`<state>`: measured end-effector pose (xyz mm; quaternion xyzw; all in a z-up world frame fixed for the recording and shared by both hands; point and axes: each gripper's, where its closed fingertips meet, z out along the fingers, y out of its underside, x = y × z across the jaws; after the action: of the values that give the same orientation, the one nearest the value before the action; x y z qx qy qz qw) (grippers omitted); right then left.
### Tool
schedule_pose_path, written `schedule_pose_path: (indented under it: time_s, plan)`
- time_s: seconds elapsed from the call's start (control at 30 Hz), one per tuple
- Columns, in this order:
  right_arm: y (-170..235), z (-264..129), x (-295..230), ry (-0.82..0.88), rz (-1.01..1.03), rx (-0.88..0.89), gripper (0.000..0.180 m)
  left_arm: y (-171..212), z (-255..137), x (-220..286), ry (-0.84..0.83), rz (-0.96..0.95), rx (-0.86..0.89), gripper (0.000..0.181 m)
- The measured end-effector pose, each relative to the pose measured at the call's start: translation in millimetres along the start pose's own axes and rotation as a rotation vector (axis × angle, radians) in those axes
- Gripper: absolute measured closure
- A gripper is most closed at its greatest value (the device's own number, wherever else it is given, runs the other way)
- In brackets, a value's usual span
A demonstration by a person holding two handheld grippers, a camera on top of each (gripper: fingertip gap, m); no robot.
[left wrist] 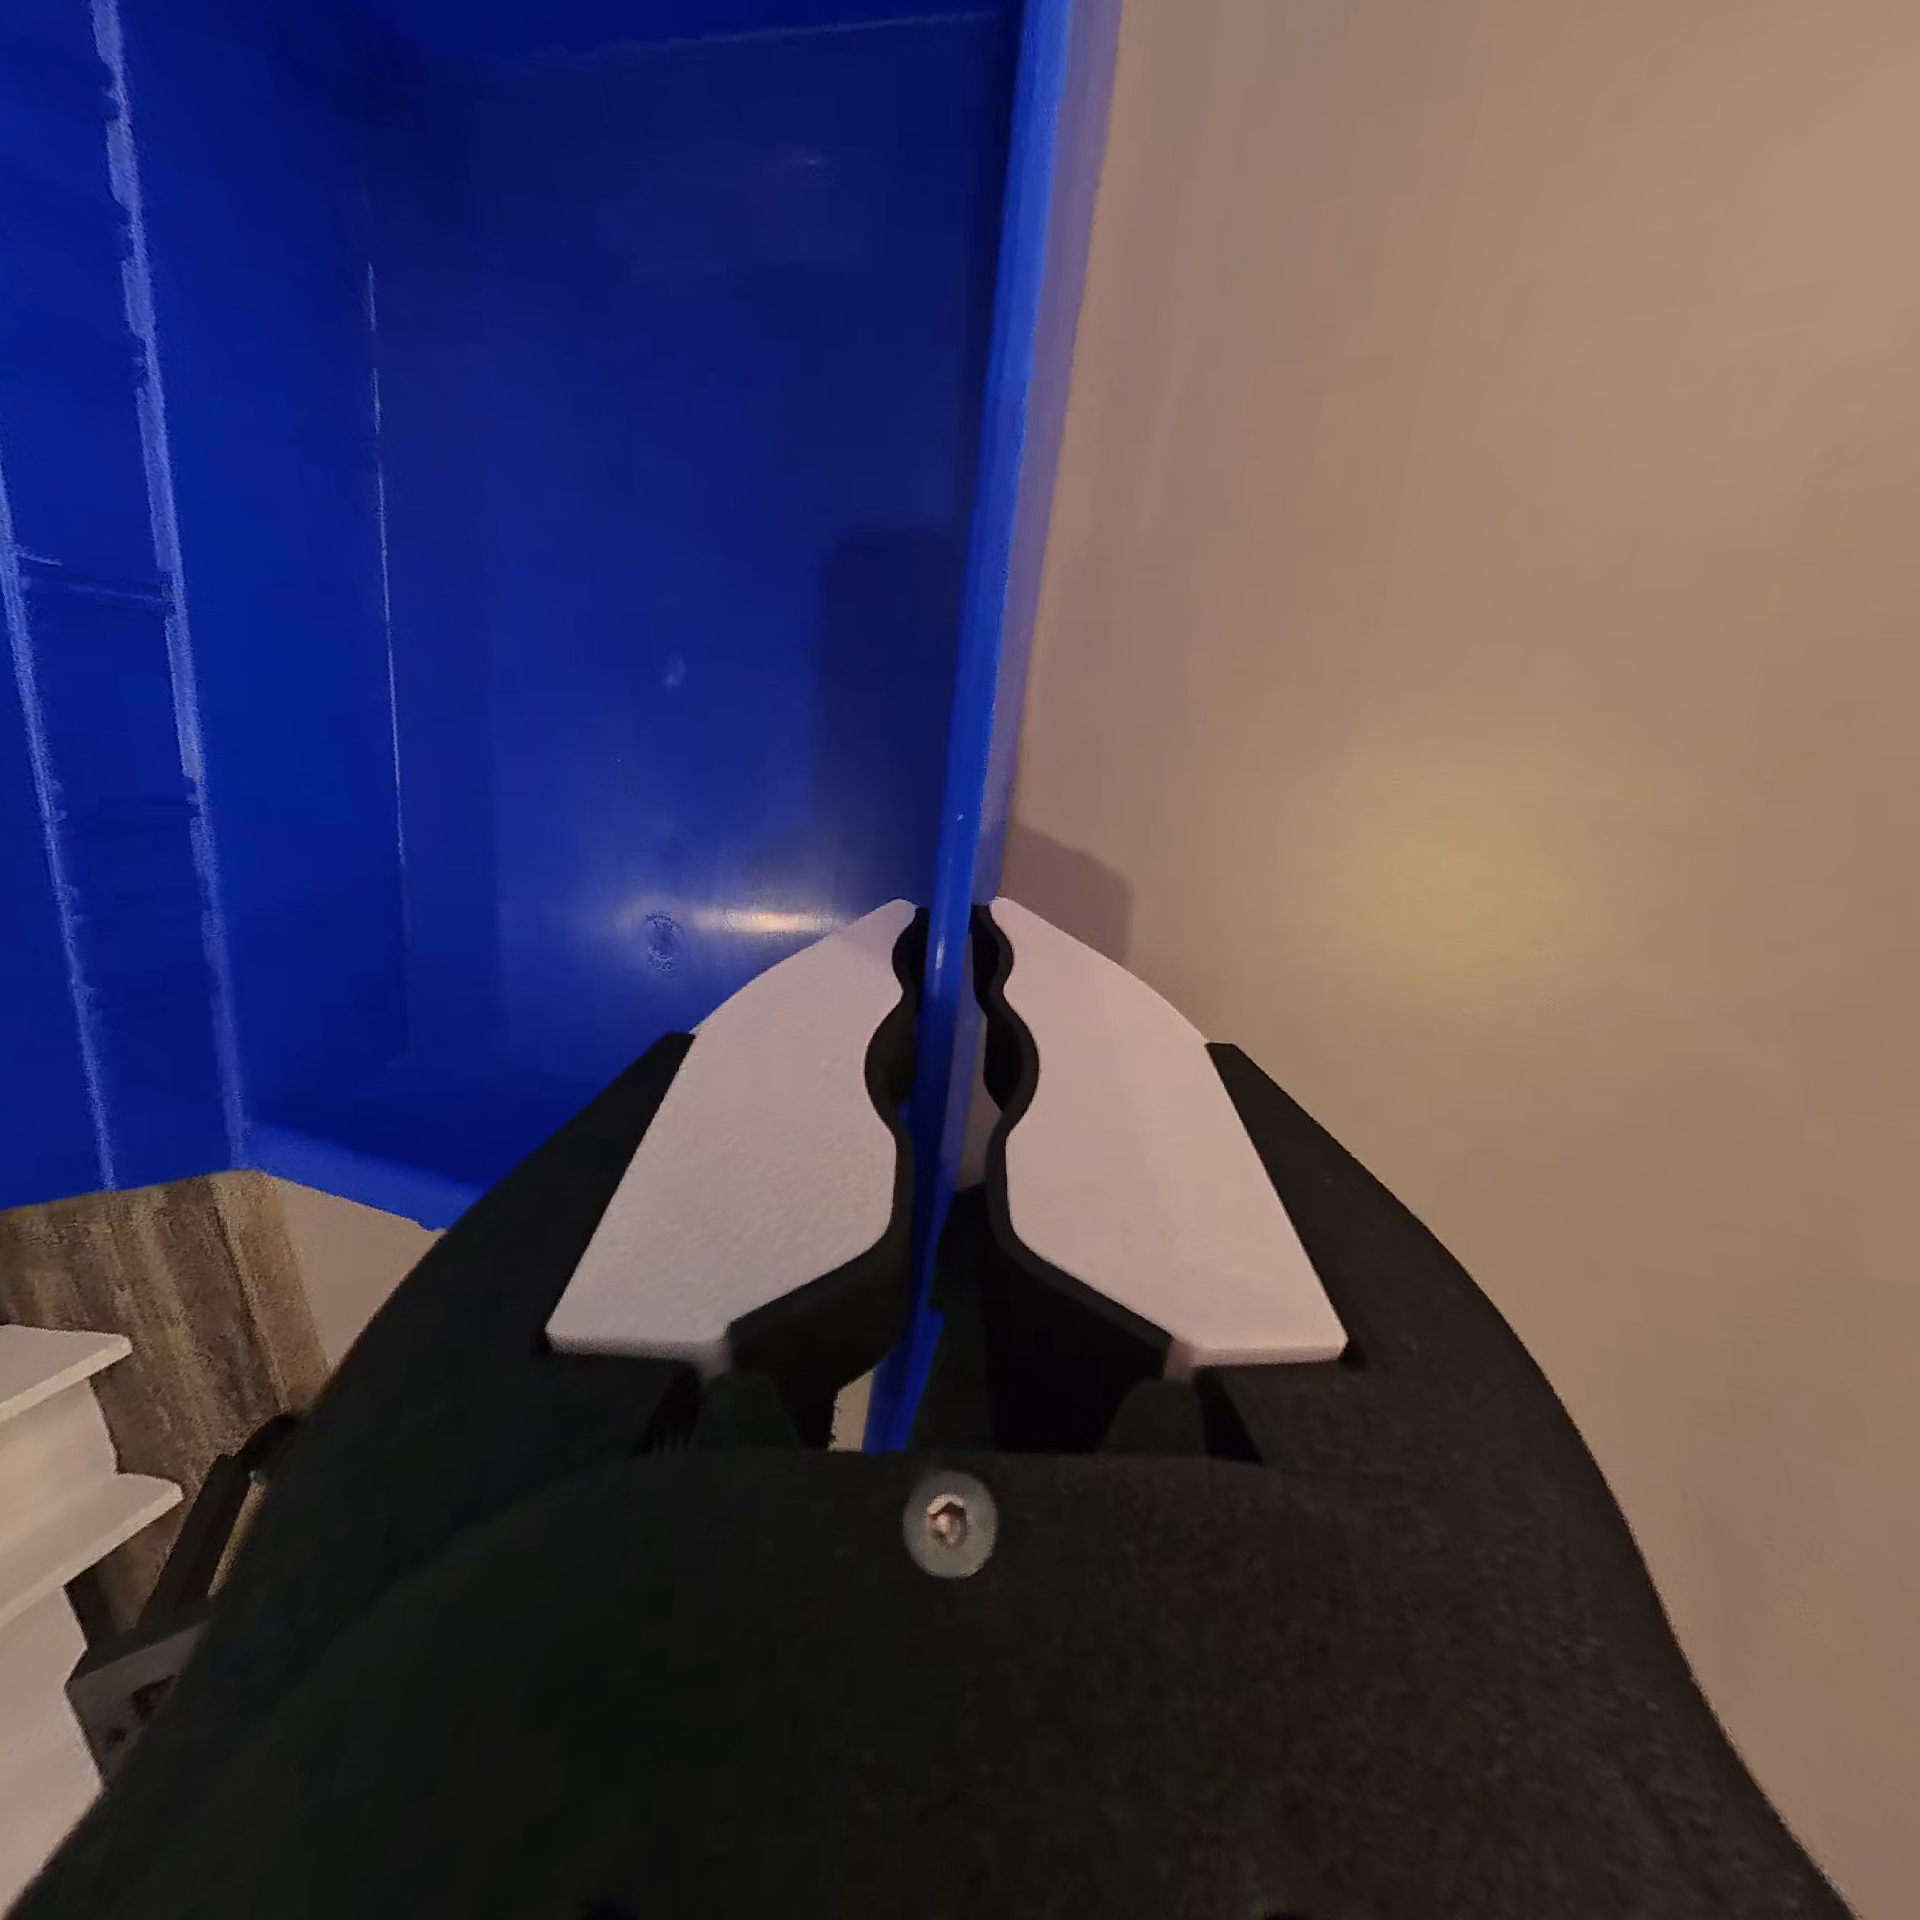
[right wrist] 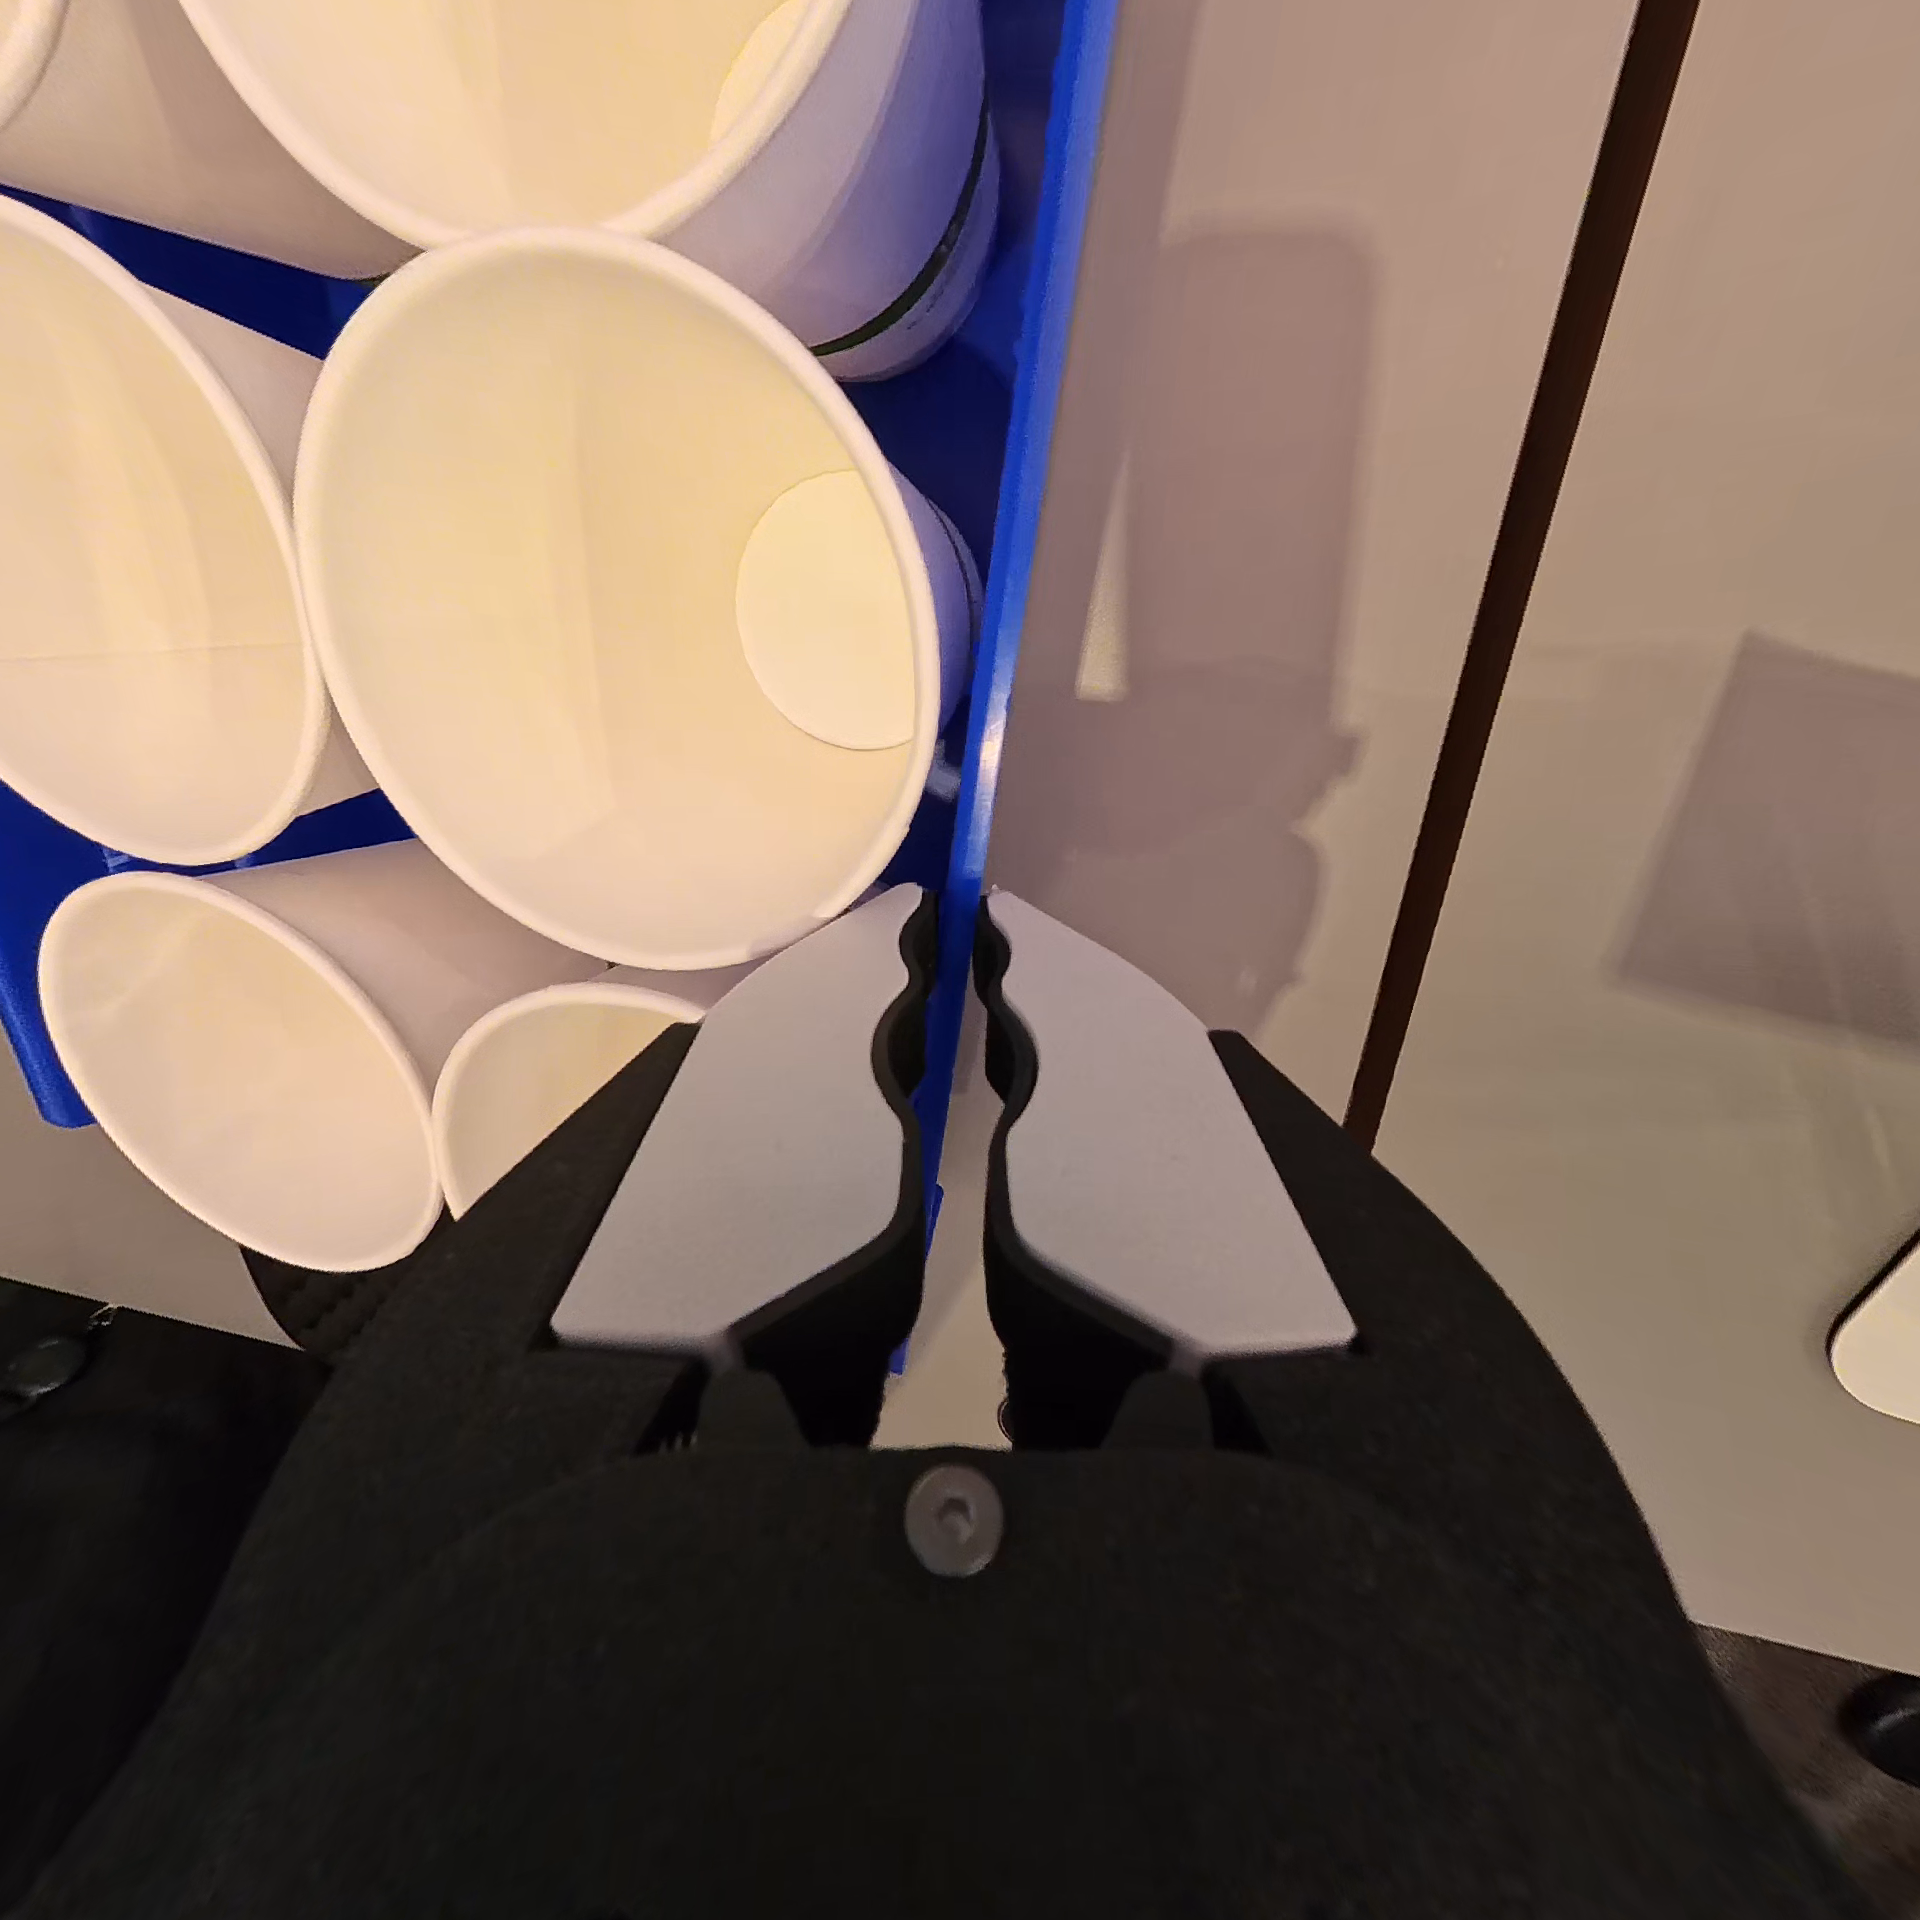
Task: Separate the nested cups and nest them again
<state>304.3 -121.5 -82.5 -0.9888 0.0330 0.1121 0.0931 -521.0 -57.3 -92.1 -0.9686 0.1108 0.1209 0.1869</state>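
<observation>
In the left wrist view my left gripper is shut on the thin side wall of a blue bin. The part of the bin's inside that shows holds no cups. In the right wrist view my right gripper is shut on a blue bin wall in the same way. Several white paper cups lie inside that bin, mouths toward the camera. One large cup is just left of the fingers, with others to its left, below it and above it. I cannot tell whether both views show the same bin.
The bin stands on a pale tabletop. A wood-grain block and a white stepped object are at the lower left. In the right wrist view a dark brown strip crosses the table and a white rounded object sits at the right edge.
</observation>
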Motion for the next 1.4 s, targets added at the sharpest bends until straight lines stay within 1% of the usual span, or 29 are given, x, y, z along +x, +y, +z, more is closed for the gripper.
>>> schedule_pose_path:
  time_s: [0.2,0.47,0.6,0.8,0.93,1.0,1.07,1.13,1.17,1.27,1.33,1.4]
  plan:
    - [0,0,0,-0.006,0.002,-0.008,0.174,-18,-5,41,0.051,0.049,0.022,0.174]
    - [0,0,0,0.0,0.011,-0.013,0.174,-31,-25,120,0.083,0.126,0.067,0.174]
    - [0,0,1,0.031,0.003,-0.024,0.174,-36,-35,161,0.126,0.195,0.069,0.173]
    - [0,0,2,0.08,0.004,-0.046,0.174,-49,-44,210,0.16,0.25,0.089,0.169]
    - [0,0,2,0.088,0.017,-0.05,0.174,-57,-51,242,0.228,0.264,0.131,0.168]
    - [0,0,2,0.084,0.024,-0.049,0.174,-63,-59,261,0.296,0.268,0.182,0.161]
    - [0,0,2,0.072,0.038,-0.043,0.174,-71,-73,277,0.371,0.26,0.264,0.142]
    - [0,0,1,0.056,0.057,-0.033,0.175,-80,-89,281,0.4,0.237,0.356,0.119]
    - [-1,1,1,0.049,0.065,-0.028,0.175,-82,-98,283,0.421,0.229,0.392,0.113]
    - [-1,1,0,0.026,0.08,-0.012,0.175,-81,-125,282,0.485,0.207,0.477,0.102]
    - [-1,1,0,0.011,0.091,0.0,0.175,-77,-139,276,0.508,0.196,0.53,0.104]
    - [-1,1,0,0.003,0.093,0.01,0.175,-69,-147,265,0.496,0.197,0.558,0.106]
